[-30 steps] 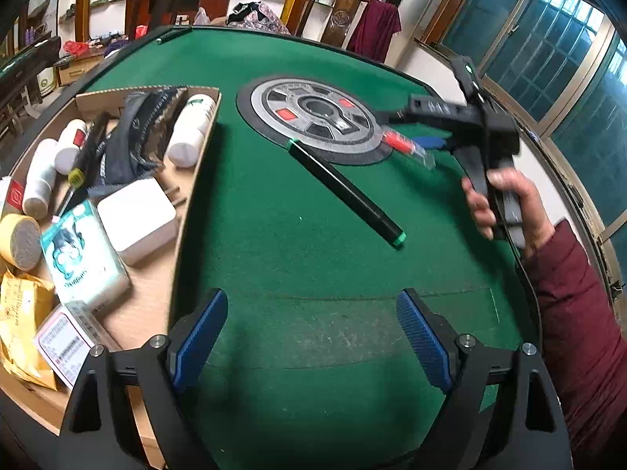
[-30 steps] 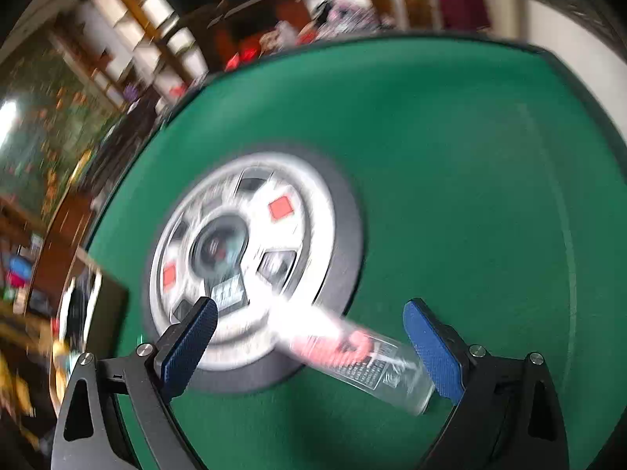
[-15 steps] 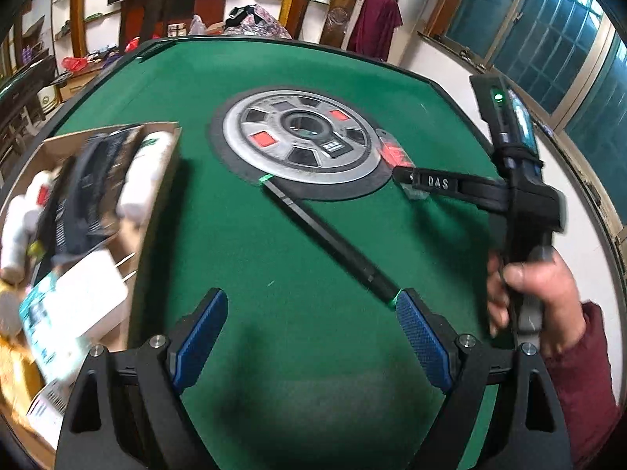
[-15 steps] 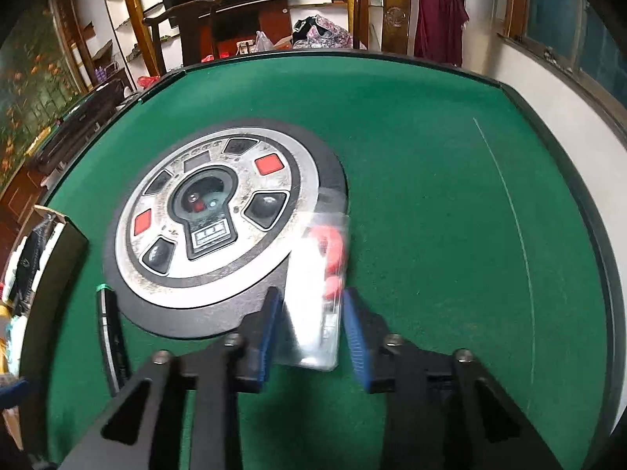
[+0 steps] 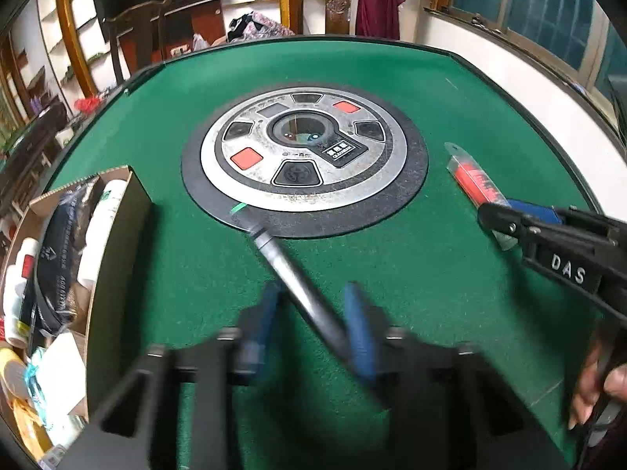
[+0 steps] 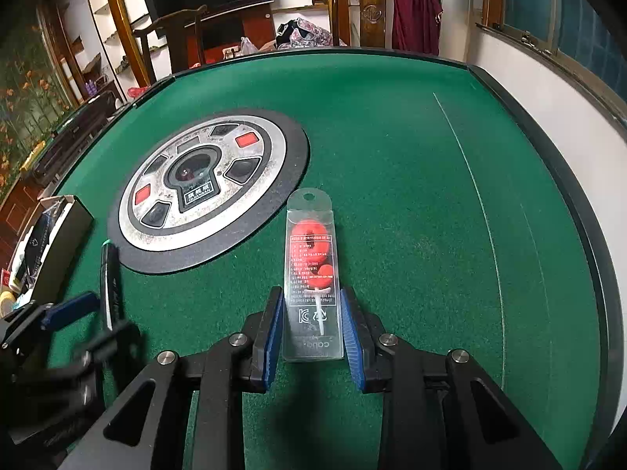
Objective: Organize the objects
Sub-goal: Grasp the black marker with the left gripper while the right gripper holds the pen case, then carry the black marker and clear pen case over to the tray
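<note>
Now the green bench (image 5: 450, 90) is nearly bare, and the cardboard box (image 5: 117, 235) at its left edge holds what is already sorted. Both tools should lift straight up before swinging toward it. The left tool (image 5: 309, 325) is pressed together on the black marker (image 5: 298, 282), gripped near its lower end, so its far tip may droop. The right tool (image 6: 311, 333) pinches the clear packet (image 6: 311, 258) by its near end; keep it level.

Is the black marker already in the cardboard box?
No. The black marker lies on the green felt, outside the cardboard box.
</note>
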Tool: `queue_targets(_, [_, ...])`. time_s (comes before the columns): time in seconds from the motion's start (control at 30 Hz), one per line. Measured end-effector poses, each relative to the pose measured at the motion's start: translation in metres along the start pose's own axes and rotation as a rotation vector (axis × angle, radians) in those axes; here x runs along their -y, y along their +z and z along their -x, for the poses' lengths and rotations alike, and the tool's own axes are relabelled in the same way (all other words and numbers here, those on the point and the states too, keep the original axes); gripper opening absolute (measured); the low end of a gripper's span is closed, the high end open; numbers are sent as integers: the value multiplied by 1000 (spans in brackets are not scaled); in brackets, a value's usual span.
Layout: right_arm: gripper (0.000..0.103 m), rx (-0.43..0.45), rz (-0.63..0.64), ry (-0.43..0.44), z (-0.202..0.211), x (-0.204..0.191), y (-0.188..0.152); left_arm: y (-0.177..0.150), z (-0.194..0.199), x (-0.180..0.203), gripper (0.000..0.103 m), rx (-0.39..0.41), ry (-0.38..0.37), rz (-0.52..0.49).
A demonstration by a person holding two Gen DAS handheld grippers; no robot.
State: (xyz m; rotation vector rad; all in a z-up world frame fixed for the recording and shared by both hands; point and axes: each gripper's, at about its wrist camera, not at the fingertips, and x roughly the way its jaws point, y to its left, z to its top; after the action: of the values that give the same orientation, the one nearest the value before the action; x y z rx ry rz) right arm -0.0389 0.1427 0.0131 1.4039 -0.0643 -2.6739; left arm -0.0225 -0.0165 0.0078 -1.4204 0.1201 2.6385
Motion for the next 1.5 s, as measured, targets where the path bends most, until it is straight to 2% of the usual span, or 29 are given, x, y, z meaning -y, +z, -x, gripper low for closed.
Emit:
queue_targets(0.03, [31,5,6,-3,0,-1,0,-2,2,-2,15,0,-7,-4])
queue_targets(0.2, [35,27,29,-5,-2,-4,-1,-11,10,-14,14,-6,-2,-3])
queue_targets(0.27, [43,36,35,4,-3,-5,0,-10,9,-15,14,-4,1,0])
queue_targets(0.33, [60,44,55,12,-6,-10,0,-8,6,-12,16,6,13,1])
queue_targets(0.4, [69,41,79,9,-8,-16,1,-6,3,-7,17,22,27,-12])
queue_targets(0.47, [70,41,79,3,-10,-17,2,-8,3,-5,17,41,31,-15])
queue_targets(0.57, [69,44,44,-6,-12,-11,5,-9,3,-9,14,48,16,7])
queue_targets(0.6, [61,45,46,-33,-12,-11,6,-9,4,-10,14,48,12,15])
queue_targets(0.63, [45,46,55,-85,-13,-12,7,-11,5,-11,14,48,5,24])
queue_targets(0.7, [30,50,45,-93,-12,-10,7,-14,10,-14,14,56,5,36])
queue_targets(1.1, [30,130,-12,-99,7,-3,1,-35,81,-26,15,192,25,25])
queue_targets(1.37, [30,171,-14,-117,18,-13,-6,-53,127,-61,15,278,45,65])
queue_targets(1.5, [30,184,-15,-96,30,-27,-12,-62,144,-80,15,306,49,94])
